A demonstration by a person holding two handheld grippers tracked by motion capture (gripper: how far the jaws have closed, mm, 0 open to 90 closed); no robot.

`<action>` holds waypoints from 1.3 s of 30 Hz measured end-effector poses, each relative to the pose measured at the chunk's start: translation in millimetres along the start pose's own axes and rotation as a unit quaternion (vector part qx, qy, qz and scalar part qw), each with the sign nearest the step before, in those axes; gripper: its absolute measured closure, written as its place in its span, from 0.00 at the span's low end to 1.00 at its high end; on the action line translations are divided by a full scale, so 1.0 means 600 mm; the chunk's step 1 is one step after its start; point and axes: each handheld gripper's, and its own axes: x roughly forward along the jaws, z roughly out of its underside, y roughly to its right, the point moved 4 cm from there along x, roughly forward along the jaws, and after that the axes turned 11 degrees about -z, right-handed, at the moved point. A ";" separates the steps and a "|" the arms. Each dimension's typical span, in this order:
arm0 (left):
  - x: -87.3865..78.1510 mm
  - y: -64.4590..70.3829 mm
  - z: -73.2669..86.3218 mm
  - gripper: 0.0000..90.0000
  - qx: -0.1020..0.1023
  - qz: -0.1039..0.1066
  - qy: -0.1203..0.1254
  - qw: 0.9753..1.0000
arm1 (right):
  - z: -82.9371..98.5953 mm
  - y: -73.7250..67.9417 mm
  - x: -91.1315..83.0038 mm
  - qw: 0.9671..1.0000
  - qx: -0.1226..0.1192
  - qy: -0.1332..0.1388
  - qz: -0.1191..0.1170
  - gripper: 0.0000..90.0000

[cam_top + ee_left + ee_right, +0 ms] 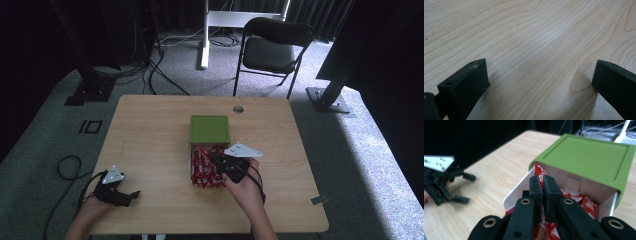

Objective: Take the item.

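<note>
Red packets (pixel 584 206) in the green-lidded box (pixel 589 157) lie under the closed right hand-held gripper (pixel 542 182).

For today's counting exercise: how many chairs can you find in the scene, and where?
1. A black folding chair stands on the carpet beyond the far edge of the wooden table, toward its right side. Others could be hidden in the dark surroundings.

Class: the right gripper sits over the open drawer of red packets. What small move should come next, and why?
Probably lift the right gripper slightly: its jaws look shut on a red packet in the white drawer under the green box.
</note>
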 end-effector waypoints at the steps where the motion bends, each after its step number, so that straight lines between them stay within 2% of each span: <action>1: 0.000 0.000 0.000 0.02 0.000 0.000 0.000 1.000 | -0.002 0.000 -0.002 1.000 -0.004 -0.004 0.001 0.96; 2: 0.000 0.000 0.000 0.02 0.000 0.000 0.000 1.000 | -0.005 0.000 -0.005 1.000 -0.001 0.009 -0.001 0.96; 7: 0.000 0.000 0.000 0.02 0.000 0.000 0.000 1.000 | -0.019 0.003 -0.017 1.000 -0.009 0.022 0.011 0.96; 9: 0.000 0.000 0.000 0.02 -0.001 0.000 0.001 1.000 | -0.027 0.007 -0.022 0.999 -0.006 0.035 0.014 0.96; 16: 0.000 0.000 0.000 0.02 0.000 0.000 0.000 1.000 | -0.050 0.023 -0.038 0.996 -0.013 0.070 0.048 0.96; 20: 0.000 0.000 0.000 0.02 0.000 0.000 0.000 1.000 | -0.060 0.038 -0.048 0.991 -0.014 0.106 0.075 0.96; 21: 0.000 0.000 0.000 0.02 0.000 0.000 0.000 1.000 | -0.061 0.041 -0.049 0.991 -0.014 0.106 0.079 0.96; 26: 0.000 0.000 0.000 0.02 0.001 0.000 0.001 1.000 | -0.063 0.069 -0.054 0.983 -0.009 0.138 0.119 0.96; 27: 0.000 0.000 0.000 0.02 0.001 0.000 0.000 1.000 | -0.061 0.076 -0.054 0.982 -0.010 0.136 0.129 0.96; 29: 0.000 0.000 0.000 0.02 0.000 0.000 0.000 1.000 | -0.057 0.089 -0.053 0.979 0.000 0.148 0.140 0.96; 30: 0.000 0.000 0.000 0.02 -0.001 0.000 0.000 1.000 | -0.054 0.096 -0.052 0.979 0.000 0.140 0.152 0.96; 31: 0.000 0.000 0.000 0.02 0.000 0.000 0.000 1.000 | -0.051 0.103 -0.052 0.976 0.001 0.150 0.158 0.96; 39: 0.000 0.000 0.000 0.02 0.000 0.000 0.001 1.000 | -0.011 0.154 -0.028 0.973 0.041 0.128 0.189 0.96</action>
